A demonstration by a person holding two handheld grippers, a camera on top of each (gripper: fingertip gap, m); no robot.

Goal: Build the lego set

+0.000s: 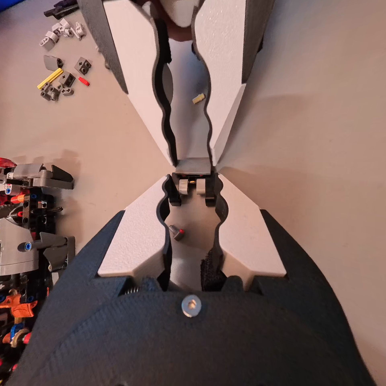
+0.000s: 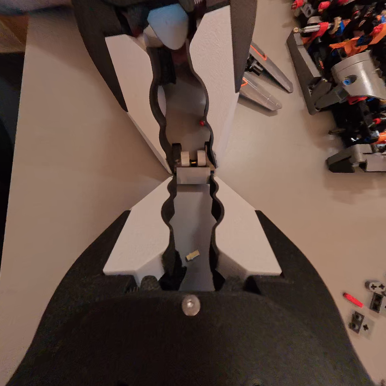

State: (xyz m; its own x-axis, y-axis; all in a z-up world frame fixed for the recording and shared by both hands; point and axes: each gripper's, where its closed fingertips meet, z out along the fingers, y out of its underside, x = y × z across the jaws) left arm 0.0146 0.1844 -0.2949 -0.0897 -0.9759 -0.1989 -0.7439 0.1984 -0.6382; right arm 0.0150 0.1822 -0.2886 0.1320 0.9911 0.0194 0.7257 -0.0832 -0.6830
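Note:
A small Lego sub-assembly hangs above the table between both grippers, which meet tip to tip. My left gripper (image 1: 192, 182) is shut on its end with two black arms (image 1: 174, 194) and two light grey rounded parts (image 1: 183, 186). My right gripper (image 2: 192, 178) is shut on its flat grey block (image 2: 192, 174). In the left wrist view the right gripper (image 1: 193, 164) comes in from the top holding that grey block (image 1: 193, 167). In the right wrist view the left gripper (image 2: 192, 165) comes in from the top, and the rounded parts (image 2: 184, 158) show there too.
The large part-built model (image 1: 25, 229) lies left of me and shows at the upper right (image 2: 355, 83) in the right wrist view. Beside it are two grey pointed panels (image 2: 265, 83). Loose pieces (image 1: 60, 77), a tan pin (image 1: 198, 98) and a red-tipped grey pin (image 1: 176, 231) lie on the table. Both grippers' tips are close together, under 4 cm apart. It is some 5 centimeters from my left tips to the red-tipped grey pin (image 1: 176, 231).

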